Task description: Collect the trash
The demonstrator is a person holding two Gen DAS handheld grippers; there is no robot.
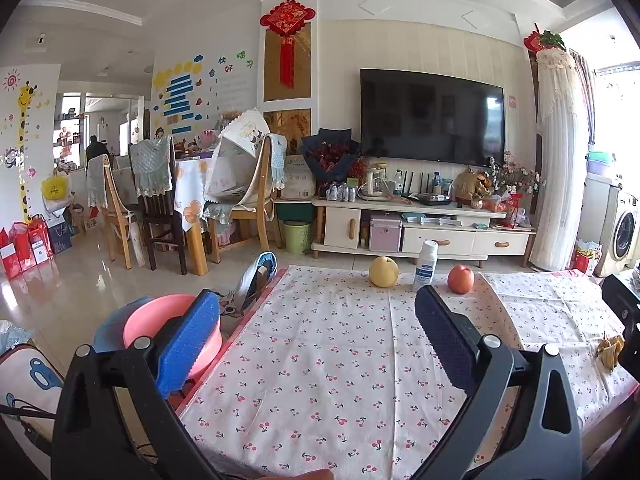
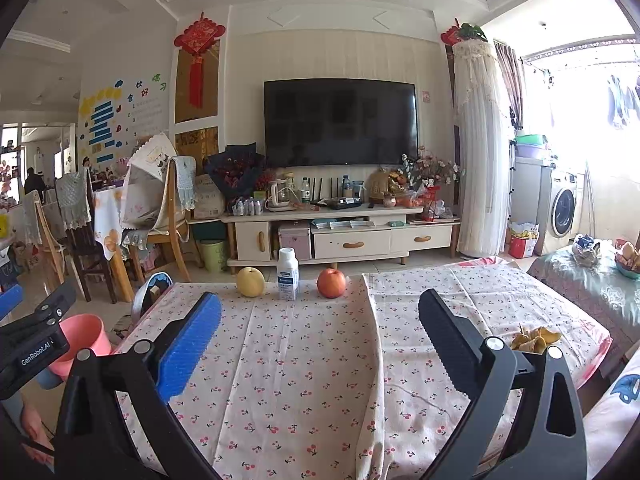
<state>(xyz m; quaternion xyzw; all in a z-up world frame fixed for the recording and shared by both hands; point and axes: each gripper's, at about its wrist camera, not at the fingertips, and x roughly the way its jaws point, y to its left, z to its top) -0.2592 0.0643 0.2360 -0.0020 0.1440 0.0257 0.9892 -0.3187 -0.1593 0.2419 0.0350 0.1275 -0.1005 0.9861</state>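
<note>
Both grippers, left gripper (image 1: 316, 320) and right gripper (image 2: 320, 326), were wide open and held nothing above the bench (image 2: 304, 380). Yellow peels (image 2: 534, 340), the trash, lay just right of the right gripper's black finger.

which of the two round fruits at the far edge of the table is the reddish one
The apple, right of the white bottle. It is orange-red, while the pear on the bottle's left is pale yellow.
</note>
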